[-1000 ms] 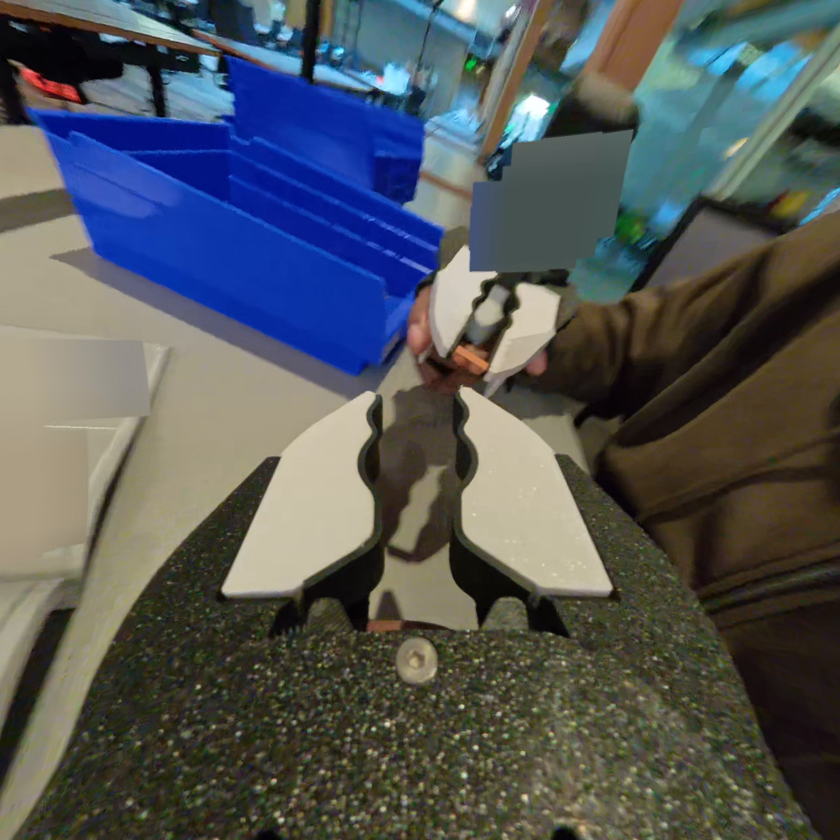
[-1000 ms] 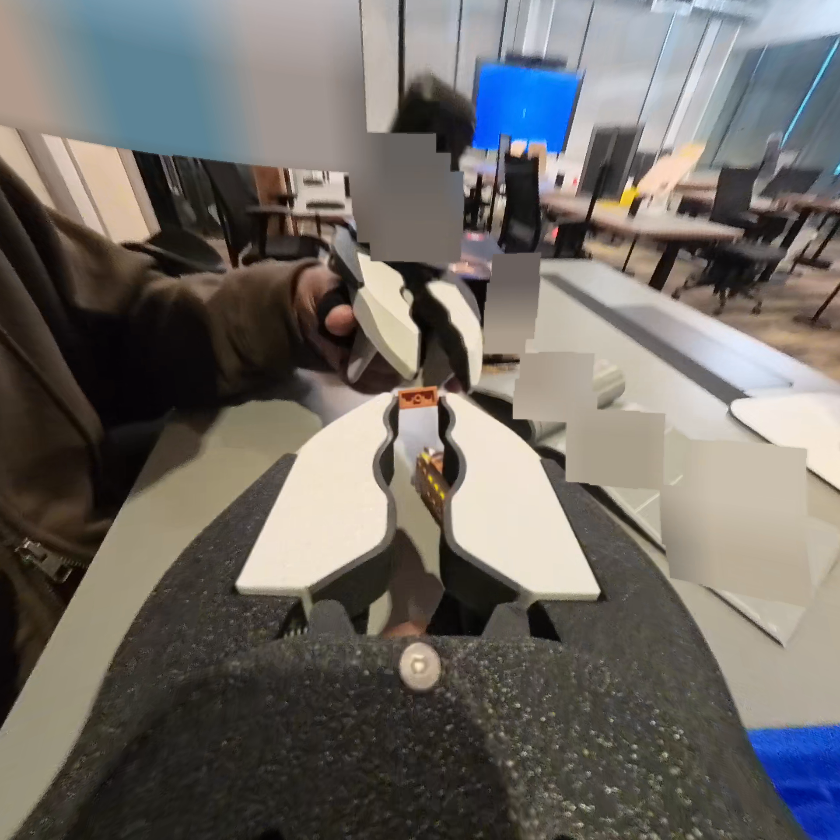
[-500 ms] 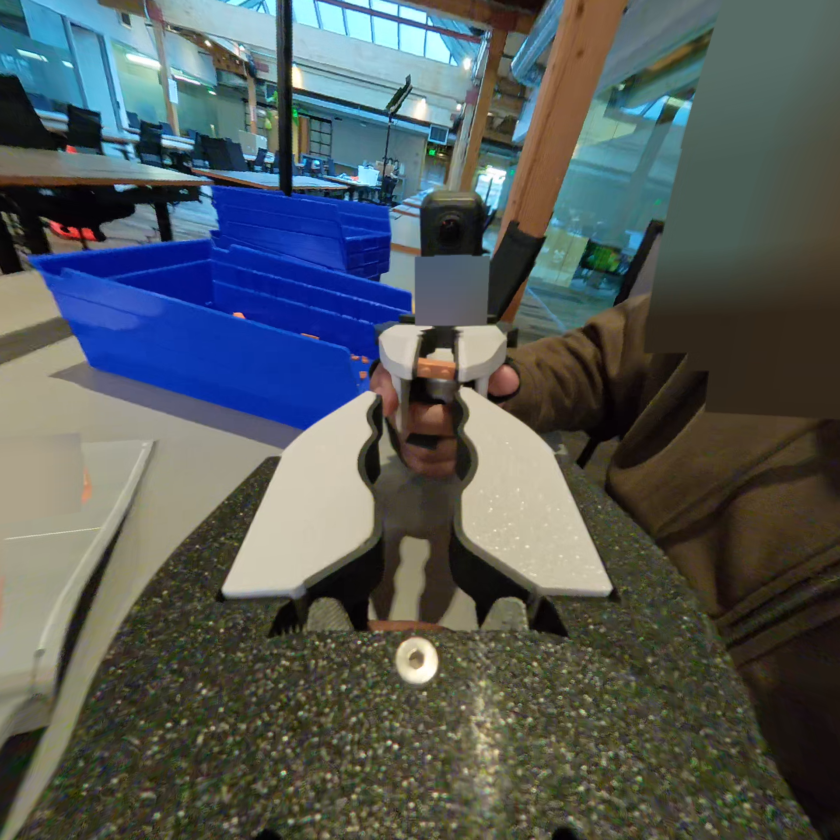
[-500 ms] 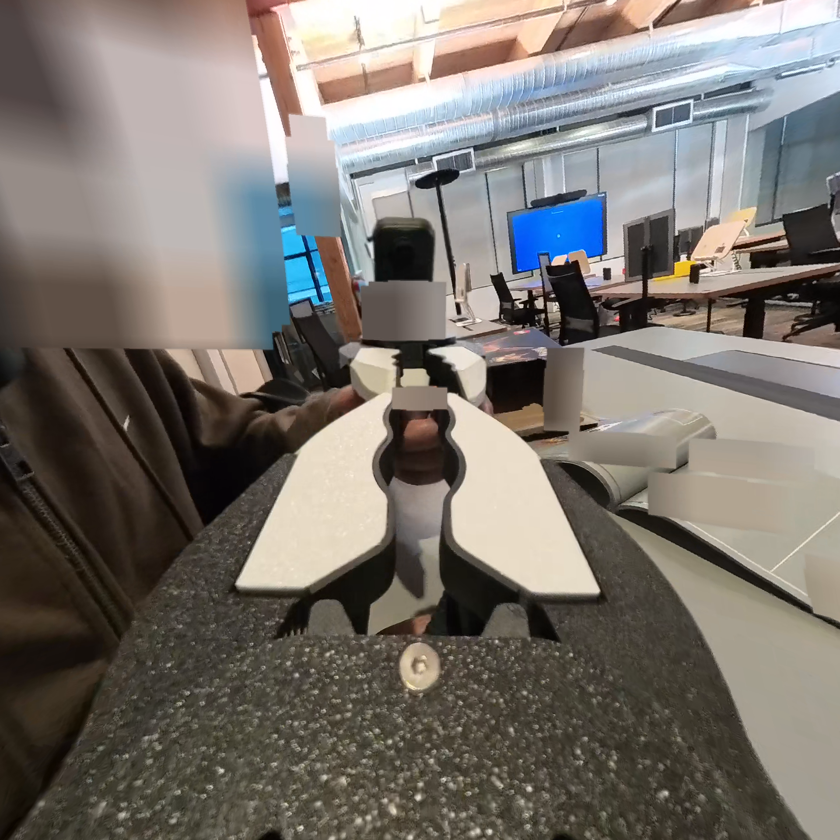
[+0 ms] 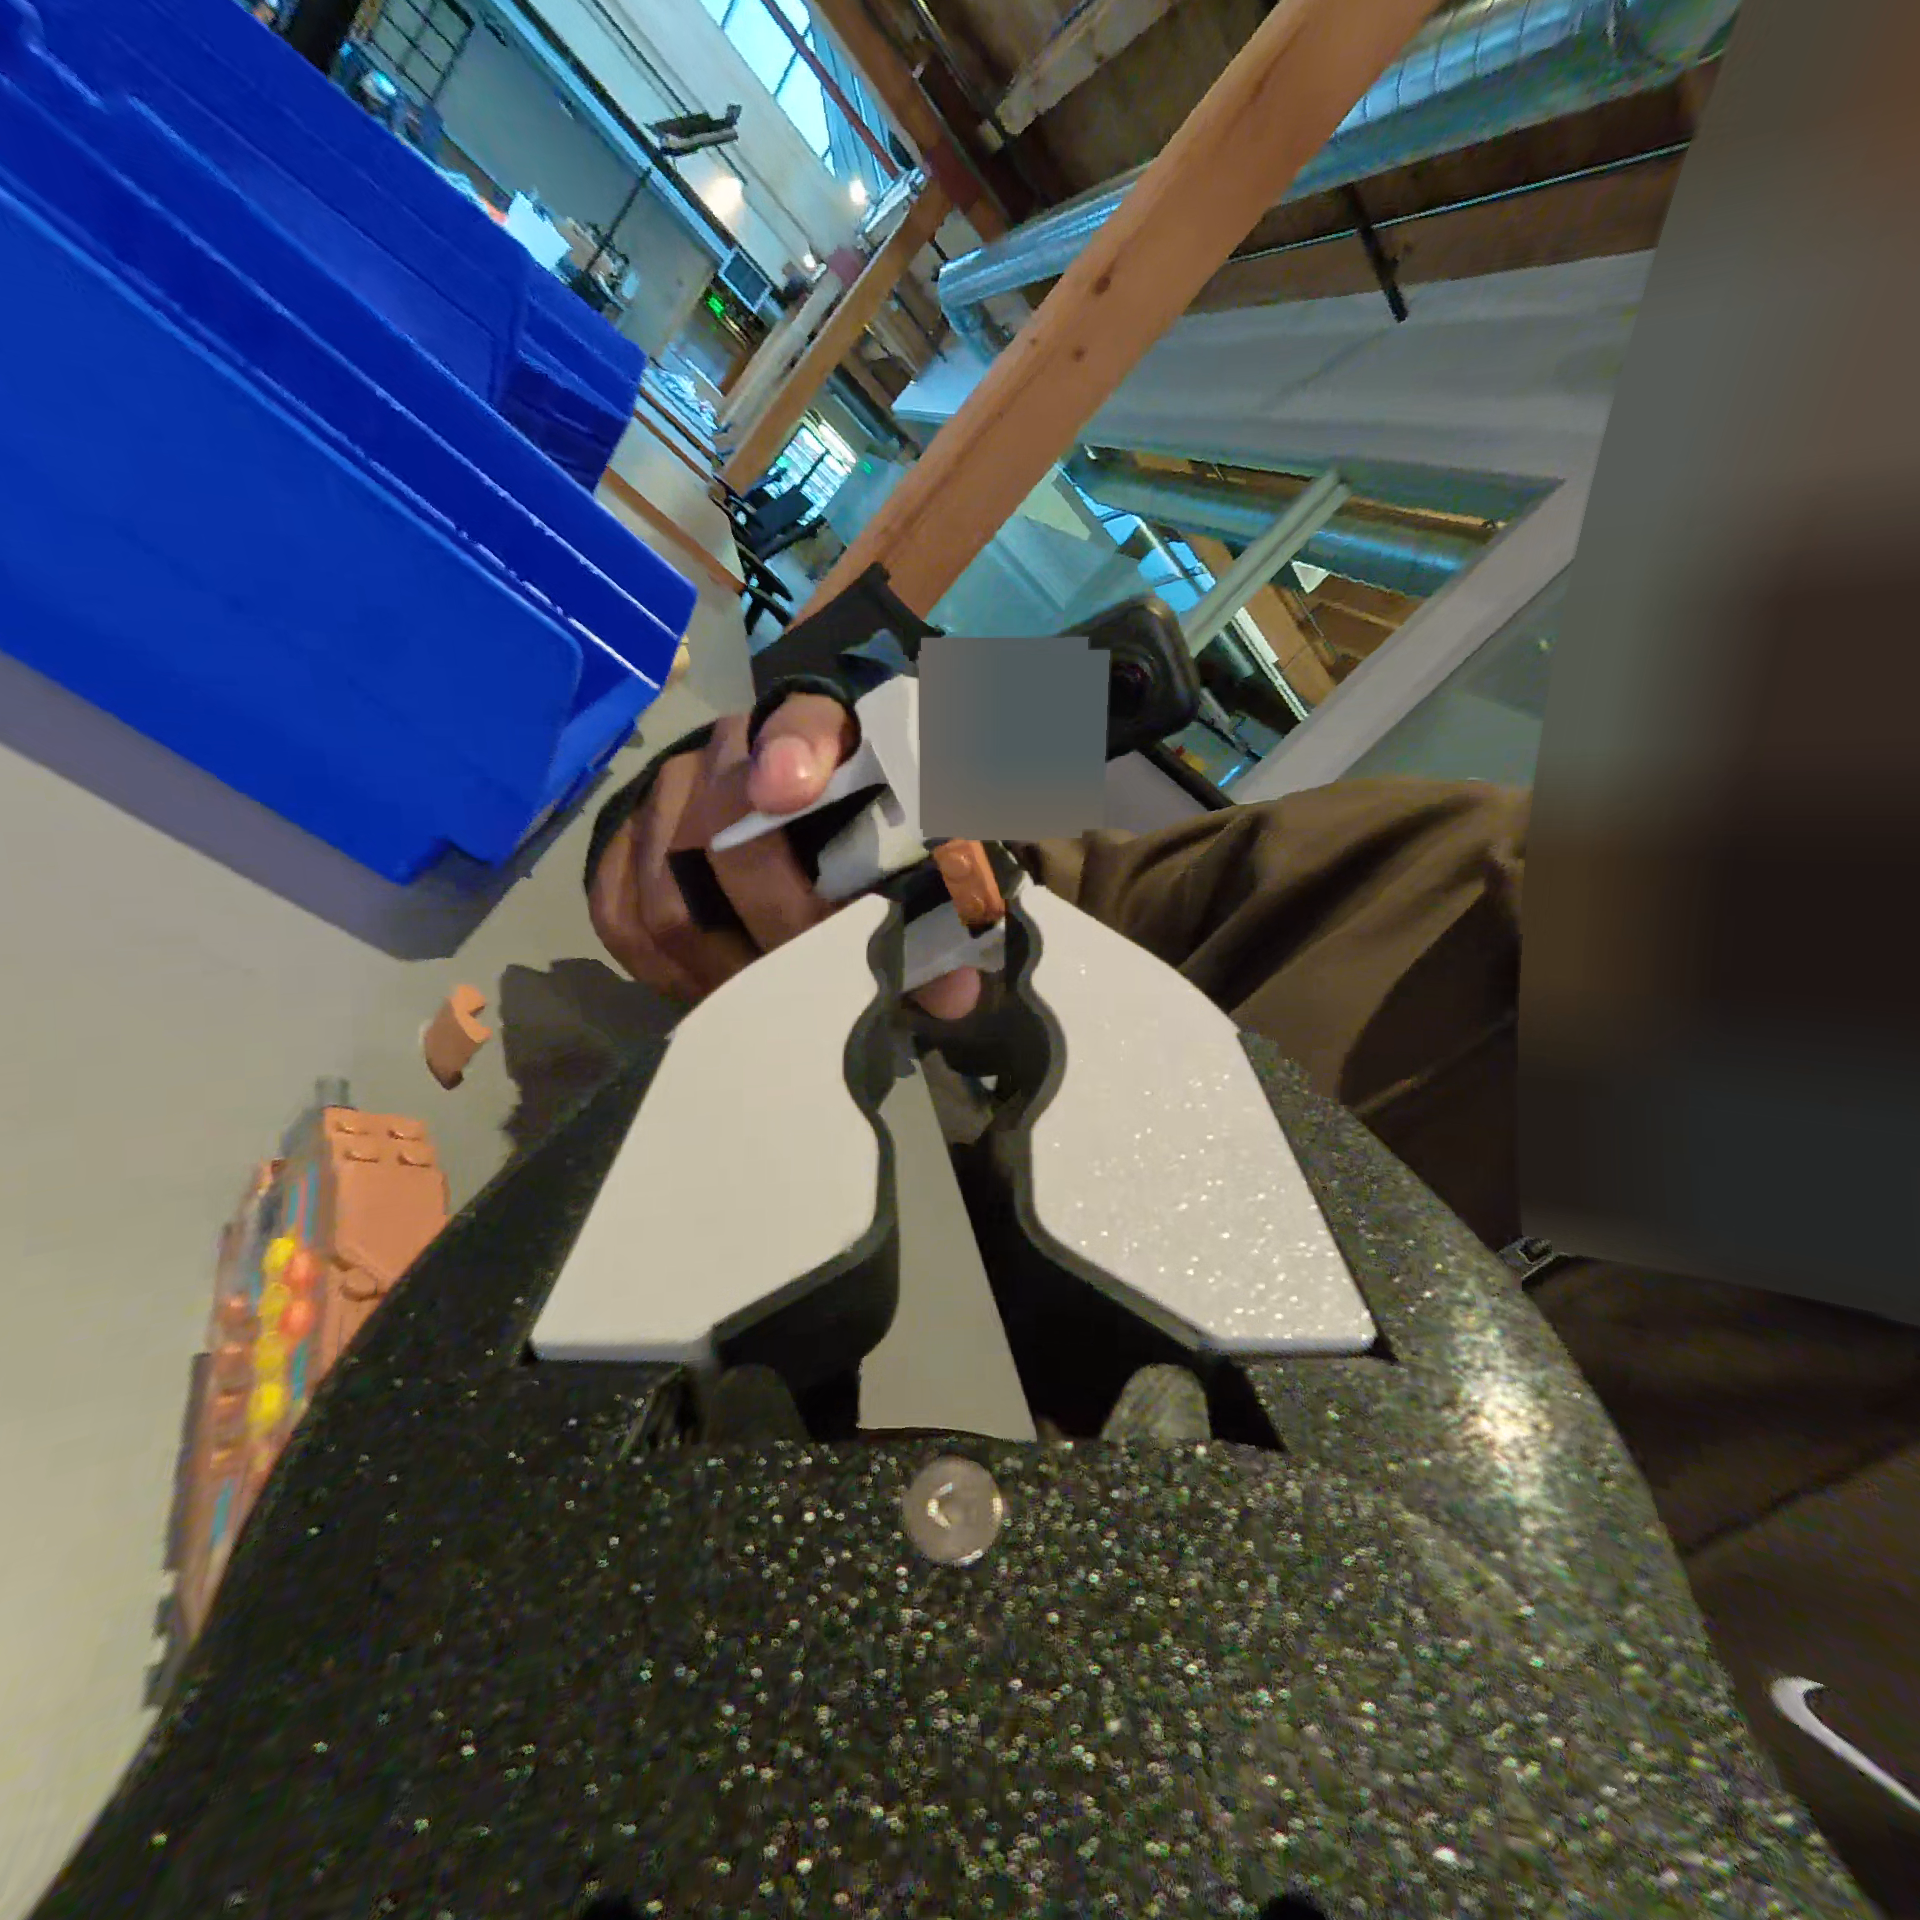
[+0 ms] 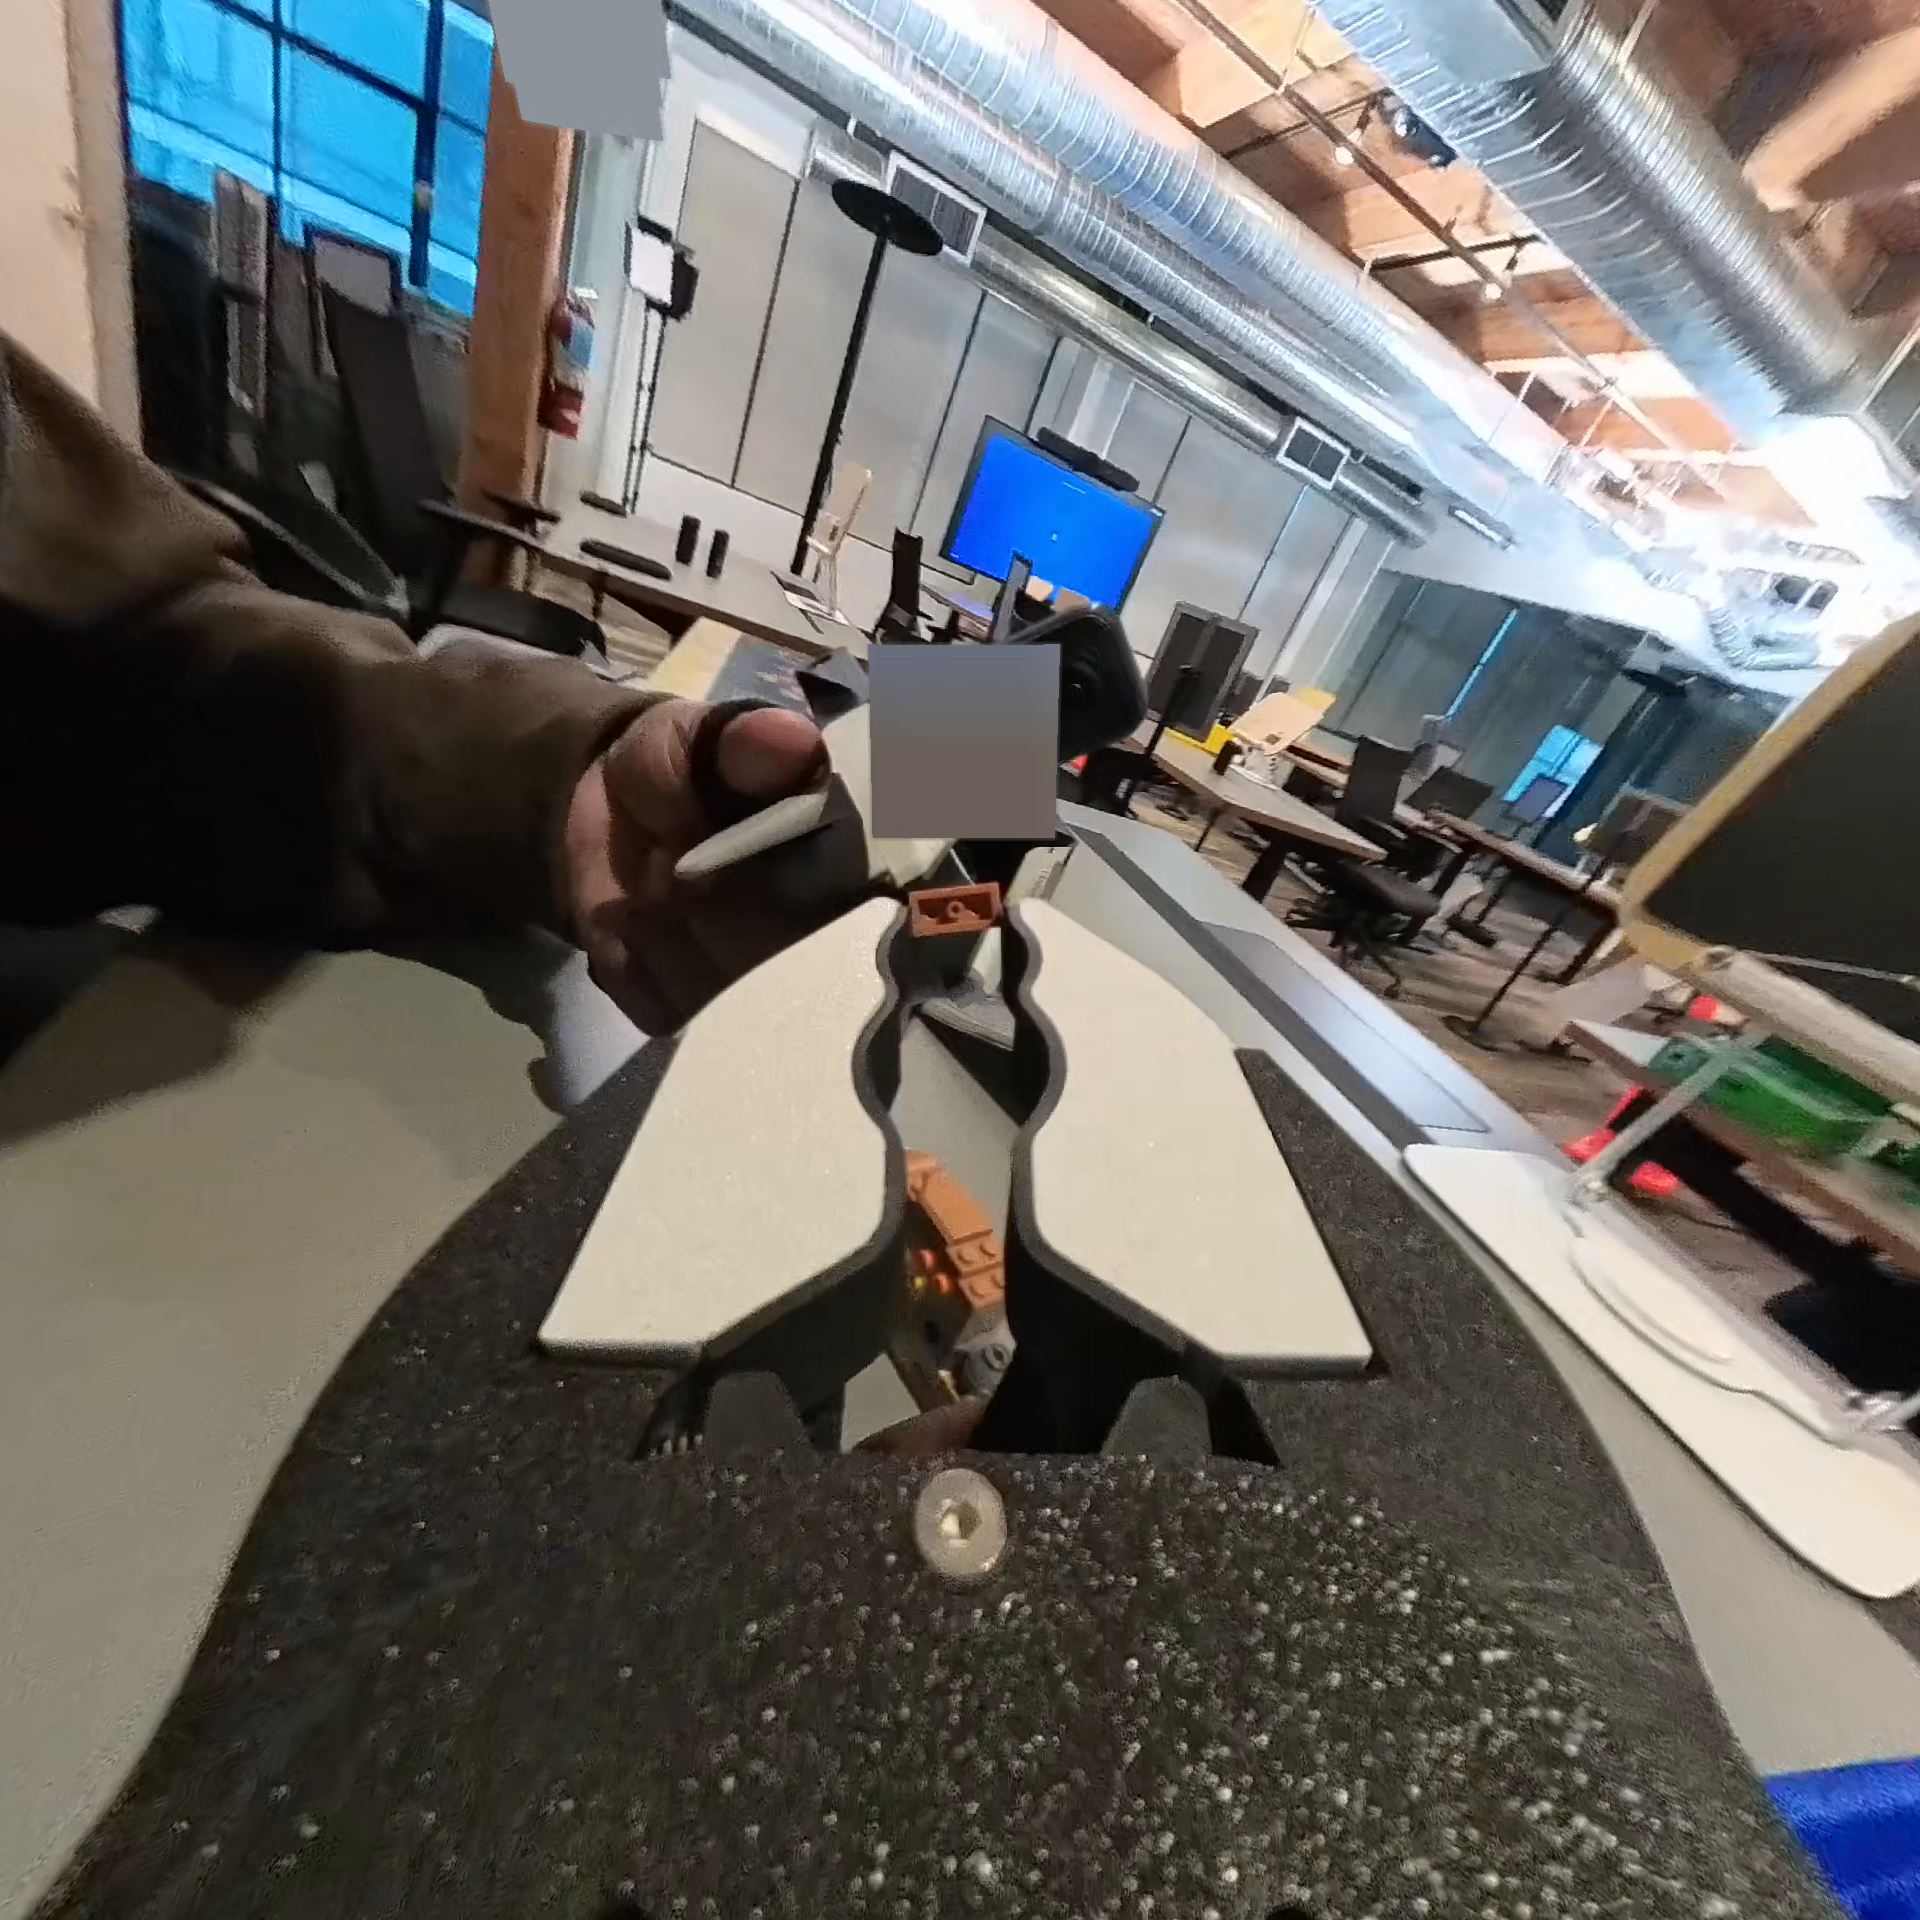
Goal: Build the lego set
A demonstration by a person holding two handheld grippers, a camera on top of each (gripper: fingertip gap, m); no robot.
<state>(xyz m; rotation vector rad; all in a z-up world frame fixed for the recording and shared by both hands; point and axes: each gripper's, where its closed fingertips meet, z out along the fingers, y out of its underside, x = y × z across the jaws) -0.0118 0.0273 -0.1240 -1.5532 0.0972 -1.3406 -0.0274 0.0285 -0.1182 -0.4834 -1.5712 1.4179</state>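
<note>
Presently, from near to far. The left gripper (image 5: 954, 935) shows its jaws parted with nothing between them; it is released and empty. At 8 o'clock of it, on the table (image 5: 156, 987), lies the build (image 5: 312, 1247), a brown block with coloured studs down one side. A loose curved piece (image 5: 457, 1039) sits just beyond it at 9 o'clock, apart from it. At 12 o'clock, just past the left fingertips, the right gripper (image 6: 954, 925) is clenched on a small brown brick (image 6: 954, 912), pinched at the very tips. Blue bins (image 5: 312, 520) stand farther back at 10 o'clock.

Changes noted: half a second ago both grippers faced each other level; both now sit rolled over and closer together, tips nearly meeting. The brick, then lying flat across the right tips, now stands on end in the left view. The build has come into the left view.

Assessment: the brick is probably being turned or passed for a fresh hold before seating. It is not yet on the build. The tip-only pinch could let it slip.
</note>
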